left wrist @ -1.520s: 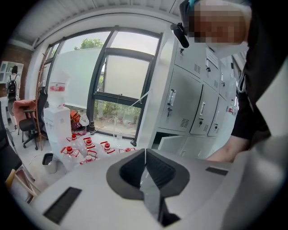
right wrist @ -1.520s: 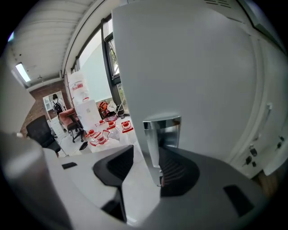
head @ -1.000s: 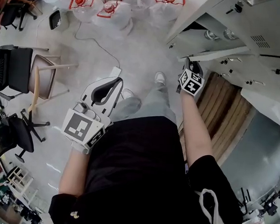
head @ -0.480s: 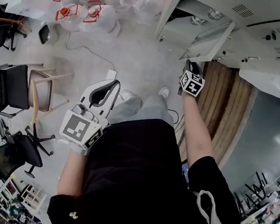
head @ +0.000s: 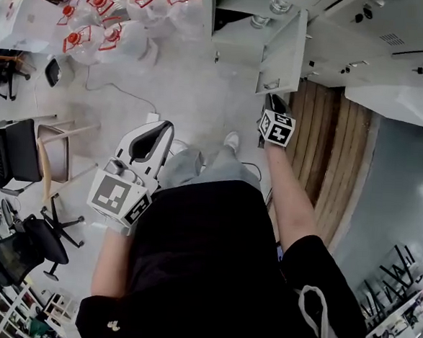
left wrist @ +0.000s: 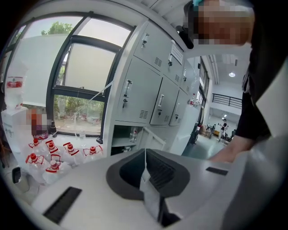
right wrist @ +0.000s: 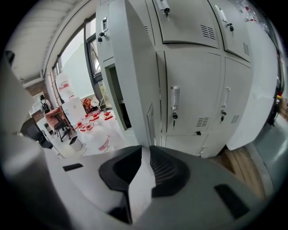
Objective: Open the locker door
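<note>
The grey locker door (head: 283,48) stands swung wide open from the bank of lockers, its free edge toward me. My right gripper (head: 272,102) sits just below that edge. In the right gripper view the door (right wrist: 132,76) rises right beyond the right gripper (right wrist: 145,148), whose jaws are closing to a narrow gap with nothing between them. My left gripper (head: 154,137) hangs by my left hip, far from the lockers. It is shut and empty (left wrist: 145,152), and its view shows the open door (left wrist: 155,141) in the distance.
Several water jugs with red caps (head: 113,28) crowd the floor left of the lockers. Chairs (head: 50,153) stand at the left. A power strip and cable (head: 154,117) lie on the floor. Closed lockers (right wrist: 191,67) flank the open one, above a wooden floor strip (head: 328,158).
The locker door has swung from ajar to wide open. My right gripper stayed at the door's edge and its jaws drew closer. The left gripper kept its place.
</note>
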Demonstrator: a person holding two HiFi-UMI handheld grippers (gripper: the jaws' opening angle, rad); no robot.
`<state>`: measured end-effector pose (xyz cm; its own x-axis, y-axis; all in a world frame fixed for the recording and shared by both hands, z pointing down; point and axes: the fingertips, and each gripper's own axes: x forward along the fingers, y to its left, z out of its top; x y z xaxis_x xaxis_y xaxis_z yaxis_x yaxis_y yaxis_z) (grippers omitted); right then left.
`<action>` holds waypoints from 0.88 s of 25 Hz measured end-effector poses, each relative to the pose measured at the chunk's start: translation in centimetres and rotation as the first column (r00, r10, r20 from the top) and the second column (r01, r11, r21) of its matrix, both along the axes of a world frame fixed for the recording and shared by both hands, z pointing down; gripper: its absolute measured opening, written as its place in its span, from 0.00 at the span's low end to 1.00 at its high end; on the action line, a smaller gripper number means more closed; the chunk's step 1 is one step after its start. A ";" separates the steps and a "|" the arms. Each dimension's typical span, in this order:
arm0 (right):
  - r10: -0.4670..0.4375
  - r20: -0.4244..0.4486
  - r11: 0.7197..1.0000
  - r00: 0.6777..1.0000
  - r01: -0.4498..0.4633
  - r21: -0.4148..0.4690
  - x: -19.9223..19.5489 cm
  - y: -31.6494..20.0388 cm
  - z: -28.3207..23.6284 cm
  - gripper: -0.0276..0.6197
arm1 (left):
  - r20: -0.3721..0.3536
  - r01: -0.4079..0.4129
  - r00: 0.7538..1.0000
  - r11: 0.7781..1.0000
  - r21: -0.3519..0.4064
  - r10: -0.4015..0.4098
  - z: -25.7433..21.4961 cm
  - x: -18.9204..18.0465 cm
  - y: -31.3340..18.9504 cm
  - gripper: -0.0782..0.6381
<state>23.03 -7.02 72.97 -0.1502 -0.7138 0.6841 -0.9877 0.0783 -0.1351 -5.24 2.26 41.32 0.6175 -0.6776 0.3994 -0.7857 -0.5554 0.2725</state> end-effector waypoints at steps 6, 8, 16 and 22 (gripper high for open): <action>0.023 0.025 1.000 0.999 -0.023 -0.014 4.5 1.6 -0.9 0.14 | -0.014 -0.017 1.000 1.000 0.019 0.017 0.1 4.0 -0.1 0.14; 0.001 0.030 1.000 1.000 -0.001 -0.013 5.3 2.1 -2.0 0.14 | -0.020 -0.020 1.000 0.999 0.026 0.021 0.1 5.1 -0.3 0.14; -0.128 0.129 0.991 0.983 0.121 0.065 3.9 4.0 -12.2 0.13 | -0.044 -0.088 0.995 0.994 0.065 0.090 -0.3 8.8 -2.4 0.14; -0.208 0.193 0.968 0.959 0.172 0.185 1.0 5.5 -21.5 0.12 | -0.057 -0.148 0.986 0.983 0.104 0.154 -2.2 10.0 -3.6 0.14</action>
<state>24.05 -1.53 51.44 -0.4210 -0.7580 0.4981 -0.9033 0.3004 -0.3063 4.73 -1.37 39.09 0.7383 -0.6088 0.2903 -0.6730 -0.6932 0.2578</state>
